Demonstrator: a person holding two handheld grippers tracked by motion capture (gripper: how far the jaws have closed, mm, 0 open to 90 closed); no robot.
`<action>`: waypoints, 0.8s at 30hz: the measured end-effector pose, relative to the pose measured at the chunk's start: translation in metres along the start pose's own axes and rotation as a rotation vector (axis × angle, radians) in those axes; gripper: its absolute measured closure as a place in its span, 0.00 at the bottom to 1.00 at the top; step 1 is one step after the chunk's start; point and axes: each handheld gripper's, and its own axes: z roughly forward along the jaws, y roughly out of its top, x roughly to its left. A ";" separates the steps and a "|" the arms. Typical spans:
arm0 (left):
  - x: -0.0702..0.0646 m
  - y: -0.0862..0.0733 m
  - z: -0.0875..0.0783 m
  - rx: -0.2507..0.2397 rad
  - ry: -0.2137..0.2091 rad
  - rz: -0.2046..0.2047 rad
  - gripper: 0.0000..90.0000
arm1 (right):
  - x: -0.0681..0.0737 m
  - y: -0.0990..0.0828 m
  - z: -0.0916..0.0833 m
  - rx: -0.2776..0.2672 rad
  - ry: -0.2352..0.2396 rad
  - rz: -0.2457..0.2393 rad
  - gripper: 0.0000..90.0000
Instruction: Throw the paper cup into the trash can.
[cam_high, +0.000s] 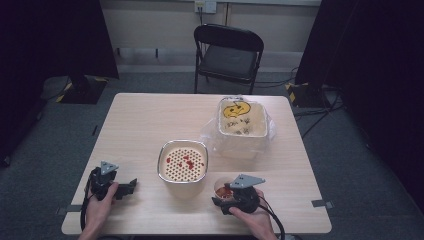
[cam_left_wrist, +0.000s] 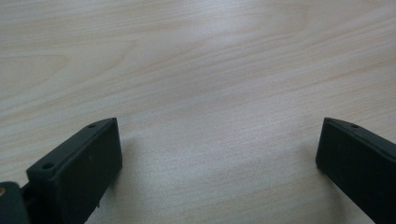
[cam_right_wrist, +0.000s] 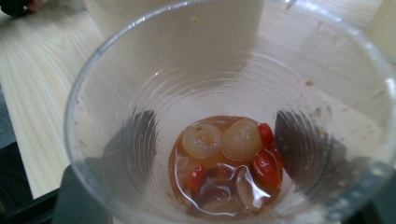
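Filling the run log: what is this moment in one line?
right tongs: around clear cup of fruit scraps | left tongs: open, over bare table | metal strainer bowl: between hands

**Black Hand-Held Grippers, Grey Plates, Bare Forearms**

Left hand-held gripper (cam_high: 131, 186): matt black body, chunky and angular, topped by a grey three-cornered plate (cam_high: 108, 167) with small dark holes. Black cable looped beside the left hand (cam_high: 98, 202). Seen close in the left gripper view: two flat black rectangular jaws with rounded edges, a small screw hole in the top face of each. Right hand-held gripper (cam_high: 218, 201): same black housing, larger grey triangular plate (cam_high: 246, 181), thick black cable curving off behind the right hand (cam_high: 253, 215). Forearms bare, no sleeves in view.
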 end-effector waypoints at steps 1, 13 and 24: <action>0.000 0.000 0.000 0.000 0.000 0.000 0.00 | 0.000 0.000 0.000 -0.002 -0.003 -0.004 0.37; 0.000 0.000 0.000 0.000 0.000 0.000 0.00 | -0.007 0.006 -0.013 -0.035 -0.016 0.030 0.46; 0.000 0.000 0.000 -0.002 -0.002 -0.002 0.00 | -0.011 0.020 -0.032 -0.092 -0.073 0.057 0.47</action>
